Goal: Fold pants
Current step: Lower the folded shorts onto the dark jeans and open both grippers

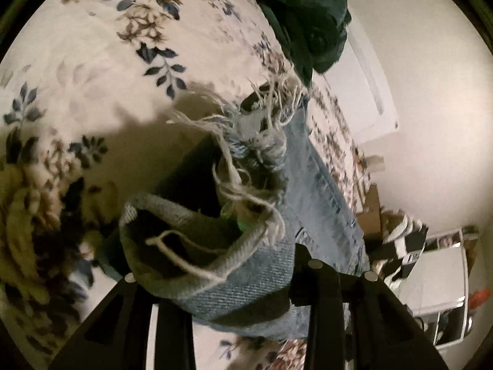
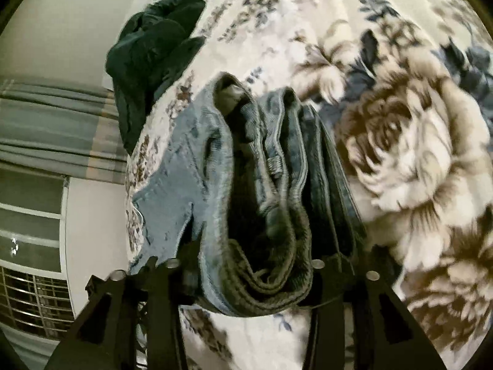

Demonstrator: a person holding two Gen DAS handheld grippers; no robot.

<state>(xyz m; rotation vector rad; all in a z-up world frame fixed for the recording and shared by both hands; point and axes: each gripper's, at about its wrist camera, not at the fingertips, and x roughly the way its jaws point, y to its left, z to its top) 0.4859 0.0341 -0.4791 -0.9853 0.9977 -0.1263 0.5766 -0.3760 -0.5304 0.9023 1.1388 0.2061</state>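
While both claws clench jeans (image 1: 311, 178) above bed (image 1: 92, 46), left claw (image 1: 234, 166) on frayed hem, right claw (image 2: 265, 203) on waistband: lift evenly, keep edges aligned, lay flat.

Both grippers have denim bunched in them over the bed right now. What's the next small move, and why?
Probably carry both ends apart to pull the light blue denim jeans taut, then lower them flat onto the floral bedspread. The left gripper clamps the frayed hem; the right gripper clamps the bunched waistband, fabric rumpled between. Keep clear of the dark green garment.
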